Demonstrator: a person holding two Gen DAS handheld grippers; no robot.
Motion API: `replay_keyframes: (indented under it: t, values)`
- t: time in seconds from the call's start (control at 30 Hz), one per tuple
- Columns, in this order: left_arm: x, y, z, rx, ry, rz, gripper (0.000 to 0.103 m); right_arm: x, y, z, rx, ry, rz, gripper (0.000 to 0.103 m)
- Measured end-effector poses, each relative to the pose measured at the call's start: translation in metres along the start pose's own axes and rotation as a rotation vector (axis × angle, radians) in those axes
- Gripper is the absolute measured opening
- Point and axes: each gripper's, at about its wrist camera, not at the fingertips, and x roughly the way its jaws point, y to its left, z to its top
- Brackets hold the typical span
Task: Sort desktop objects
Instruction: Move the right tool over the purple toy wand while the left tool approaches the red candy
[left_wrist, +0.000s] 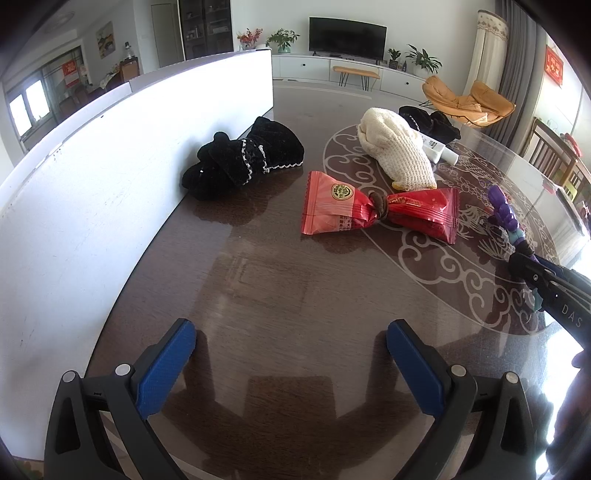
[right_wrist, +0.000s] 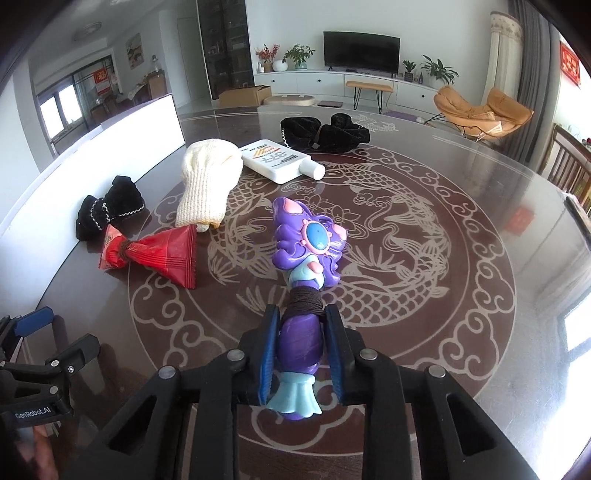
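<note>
"DAS" stands on the right gripper (left_wrist: 524, 273); "GenRobot.AI" on the left gripper (right_wrist: 55, 332).

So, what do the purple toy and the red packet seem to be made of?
Purple toy: likely hard moulded plastic, glossy, with smooth rounded shapes and bright highlights. Red packet: probably thin plastic film or foil, shiny, creased, with crimped ends.

Purple-and-pale-blue toy (right_wrist: 308, 254), red wrapper (right_wrist: 162, 254), cream knit (right_wrist: 207, 177), black velvet pouch (left_wrist: 243, 157), fish-patterned brown table (right_wrist: 406, 236).
</note>
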Motion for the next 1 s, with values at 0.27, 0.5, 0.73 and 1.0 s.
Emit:
replay_keyframes:
  t: [0.27, 0.5, 0.73, 1.0]
  values:
    - [0.000, 0.000, 0.000, 0.000, 0.000, 0.000, 0.103, -0.030, -0.039, -0.034, 0.040, -0.003, -0.054, 0.025]
    - [0.000, 0.000, 0.000, -0.001, 0.000, 0.000, 0.103, -0.056, -0.075, -0.063, 0.055, 0.004, -0.111, 0.039]
    - [0.000, 0.000, 0.001, -0.002, -0.002, 0.001, 0.103, -0.052, -0.071, -0.065, 0.041, 0.034, -0.101, 0.087]
    - [-0.001, 0.000, 0.001, -0.003, -0.003, 0.003, 0.103, -0.048, -0.071, -0.067, 0.042, 0.053, -0.100, 0.099]
